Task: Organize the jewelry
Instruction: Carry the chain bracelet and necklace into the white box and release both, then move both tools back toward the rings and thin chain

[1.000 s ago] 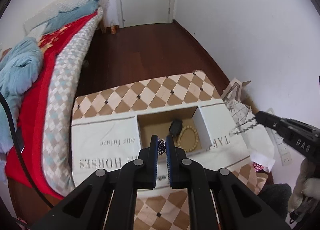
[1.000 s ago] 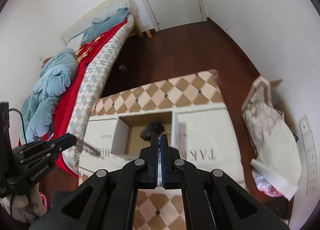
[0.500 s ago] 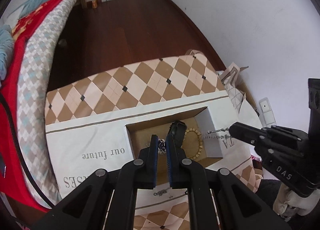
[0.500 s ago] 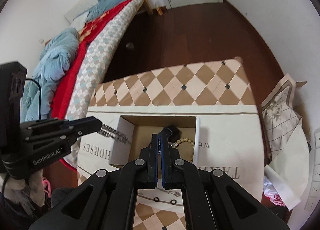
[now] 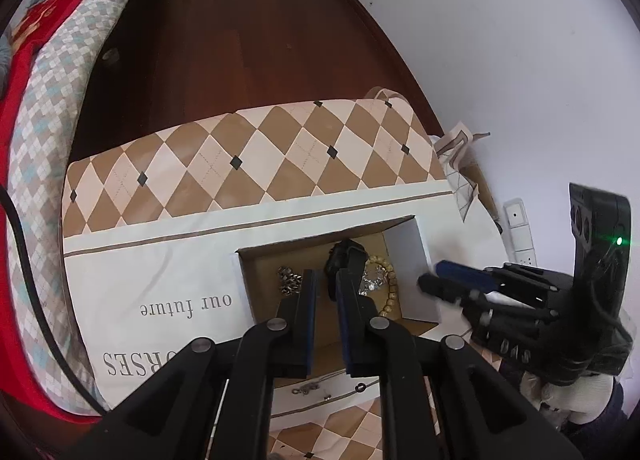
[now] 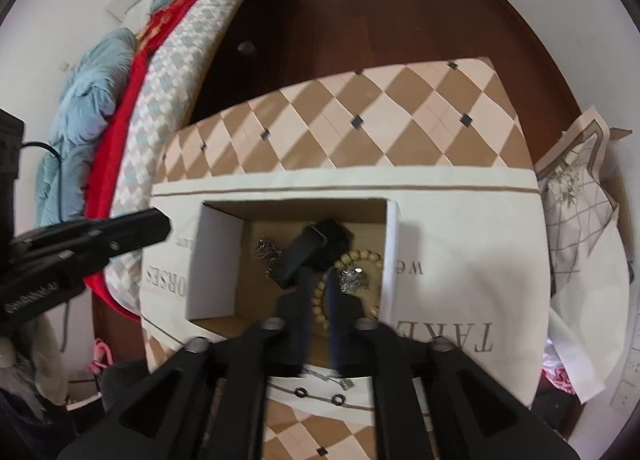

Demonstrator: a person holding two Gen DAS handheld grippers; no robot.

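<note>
The left gripper (image 5: 326, 288) pointed down over the box (image 6: 212, 260) on the counter (image 6: 460, 252). Its fingers were almost together, and nothing was between them. In the box, a small silver chain (image 6: 266, 248) lay on the left. A black watch (image 6: 316, 240) lay in the middle. A bead bracelet (image 6: 356, 256) lay on the right, with a shiny chain (image 6: 352, 278) bunched inside its ring. The right gripper (image 6: 318, 292) hung over the bracelet. Its fingers were opening, with a gap between them. They pinched nothing; the beads showed through the gap, lower down.

Some jewelry was not in the box yet. A thin necklace (image 6: 326, 376) and two little rings (image 6: 300, 392) lay on the cloth, just outside the box's near wall. They were on the person's side of both sets of fingertips, so I think a hand must pull back toward the person to reach them. The necklace ran mostly from side to side, along the box wall. It looked about as close to one hand as to the other, so I could not tell which was nearer.
</note>
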